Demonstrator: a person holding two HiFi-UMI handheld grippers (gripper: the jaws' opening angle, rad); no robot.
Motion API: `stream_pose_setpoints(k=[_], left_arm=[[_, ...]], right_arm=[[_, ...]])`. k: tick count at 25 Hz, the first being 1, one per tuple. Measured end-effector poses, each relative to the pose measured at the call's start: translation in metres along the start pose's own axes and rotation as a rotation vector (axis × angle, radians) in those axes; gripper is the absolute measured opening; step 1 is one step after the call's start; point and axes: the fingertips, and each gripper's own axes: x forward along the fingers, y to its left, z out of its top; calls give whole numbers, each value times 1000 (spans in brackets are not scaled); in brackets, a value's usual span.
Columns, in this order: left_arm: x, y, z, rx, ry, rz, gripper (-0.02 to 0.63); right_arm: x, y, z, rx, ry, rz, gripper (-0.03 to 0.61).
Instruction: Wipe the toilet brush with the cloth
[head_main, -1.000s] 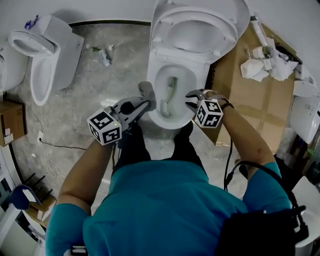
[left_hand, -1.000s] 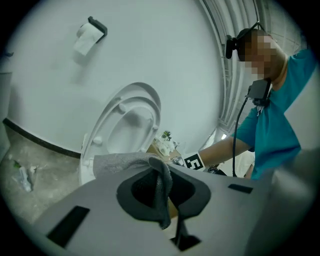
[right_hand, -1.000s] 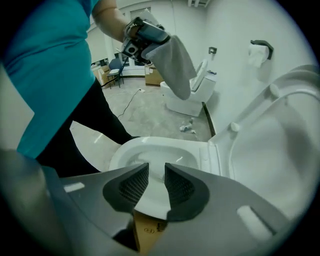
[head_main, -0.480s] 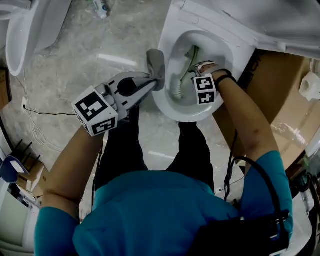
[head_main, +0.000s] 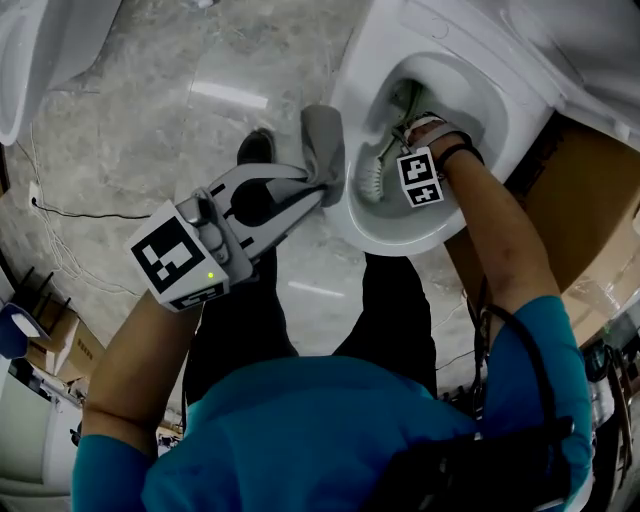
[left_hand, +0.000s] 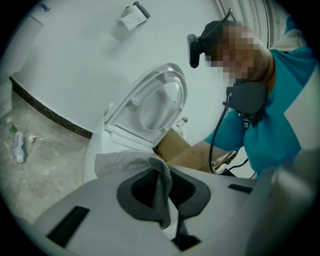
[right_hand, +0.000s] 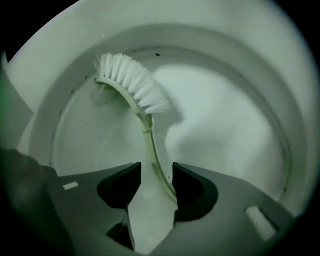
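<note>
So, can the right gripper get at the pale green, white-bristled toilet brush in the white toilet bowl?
Probably yes: the right gripper is down in the bowl, its jaws have just been opening, and the brush handle already runs between them; nothing blocks it.

A grey marbled stone floor (head_main: 150, 120) carries a white toilet (head_main: 400, 232), with a toilet brush (head_main: 370, 180) resting inside its bowl. A cardboard box (head_main: 590, 200) stands just beside the toilet. A second toilet (head_main: 40, 50) sits near the floor's far left edge. A black cable (head_main: 70, 213) trails across the left side, and a small bottle (left_hand: 18, 147) lies near the dark skirting (left_hand: 45, 112).
</note>
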Motion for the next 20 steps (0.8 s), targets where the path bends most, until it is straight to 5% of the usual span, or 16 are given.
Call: stream_pose_setpoints(k=[8,11,20], left_arm=[[2,-6,11,-4,-24,-33,21],[4,-5,11,-18,-11,-29,21],[-7,-18,38,-14,-33,-2,21]], right_arm=[[-7,4,49,-84,-120,25,158],[-4,9,59,-94,-124,27,66],[-74,-11,59,212,-242,-114,61]])
